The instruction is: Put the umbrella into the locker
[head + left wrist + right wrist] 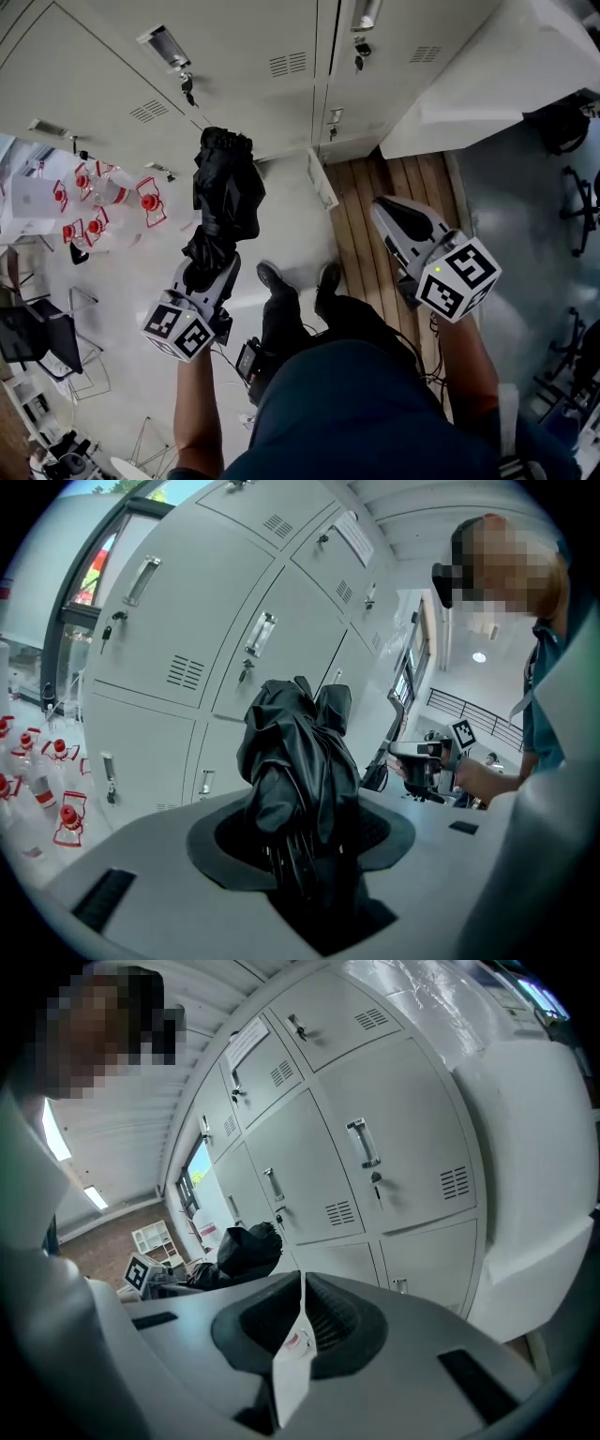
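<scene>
A folded black umbrella (225,192) sticks up out of my left gripper (208,272), whose jaws are shut on its lower end. In the left gripper view the umbrella (295,752) fills the gap between the jaws of the left gripper (305,841). It points toward the grey lockers (262,56). My right gripper (386,214) is to the right of the umbrella. In the right gripper view the right gripper (302,1312) is shut on a thin white card (292,1372) with red print. A low locker door (322,178) stands ajar between the two grippers.
Water bottles with red handles (103,202) stand on the floor at left. A wooden strip of floor (361,225) runs under the right gripper. A white covered block (506,66) is at right of the lockers. The person's shoes (298,279) are below.
</scene>
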Demonstrator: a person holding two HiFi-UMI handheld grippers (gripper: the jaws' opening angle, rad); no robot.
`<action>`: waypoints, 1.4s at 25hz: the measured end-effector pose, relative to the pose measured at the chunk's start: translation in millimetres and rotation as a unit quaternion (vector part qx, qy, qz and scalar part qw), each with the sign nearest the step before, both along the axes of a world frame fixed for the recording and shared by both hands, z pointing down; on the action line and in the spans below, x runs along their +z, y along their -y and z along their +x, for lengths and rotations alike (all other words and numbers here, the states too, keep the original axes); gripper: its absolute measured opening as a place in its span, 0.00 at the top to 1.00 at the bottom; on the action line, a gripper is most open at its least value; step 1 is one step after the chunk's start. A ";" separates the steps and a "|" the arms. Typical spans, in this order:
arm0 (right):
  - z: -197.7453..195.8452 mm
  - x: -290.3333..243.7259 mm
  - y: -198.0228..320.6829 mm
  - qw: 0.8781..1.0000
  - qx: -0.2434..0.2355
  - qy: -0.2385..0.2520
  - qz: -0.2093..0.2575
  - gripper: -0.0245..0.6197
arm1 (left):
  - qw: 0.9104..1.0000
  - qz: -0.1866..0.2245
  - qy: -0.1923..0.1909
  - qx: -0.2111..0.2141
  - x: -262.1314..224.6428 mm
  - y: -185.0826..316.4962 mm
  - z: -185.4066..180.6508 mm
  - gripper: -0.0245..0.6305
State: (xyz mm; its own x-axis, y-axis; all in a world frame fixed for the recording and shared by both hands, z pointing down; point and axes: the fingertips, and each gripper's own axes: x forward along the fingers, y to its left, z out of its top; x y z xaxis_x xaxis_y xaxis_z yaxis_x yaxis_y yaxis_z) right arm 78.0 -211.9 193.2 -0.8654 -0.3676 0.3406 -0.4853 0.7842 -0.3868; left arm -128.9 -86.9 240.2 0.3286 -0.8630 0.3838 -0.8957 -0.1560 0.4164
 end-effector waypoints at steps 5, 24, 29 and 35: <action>-12.5 34.9 7.4 1.000 0.012 -0.019 -0.020 0.90 | 0.999 -0.027 -0.015 0.019 52.2 21.4 -8.5 0.62; -26.5 164.1 50.4 0.991 0.068 -0.066 -0.094 0.90 | 0.995 -0.051 -0.055 0.073 230.4 107.7 -37.0 0.62; -24.5 196.5 48.4 0.988 0.078 -0.075 -0.108 0.90 | 0.991 -0.056 -0.056 0.105 276.3 114.2 -33.1 0.62; -20.6 236.1 34.1 0.984 0.085 -0.088 -0.128 0.90 | 0.988 -0.076 -0.065 0.122 335.4 114.9 -29.7 0.62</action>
State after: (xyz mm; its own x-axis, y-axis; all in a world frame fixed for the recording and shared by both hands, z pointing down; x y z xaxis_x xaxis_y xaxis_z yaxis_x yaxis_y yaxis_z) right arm 57.4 -246.0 429.4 -0.7182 -0.3839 0.5803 -0.6779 0.5742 -0.4591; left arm -158.6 -201.8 575.6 0.5745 -0.6883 0.4429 -0.7765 -0.2871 0.5610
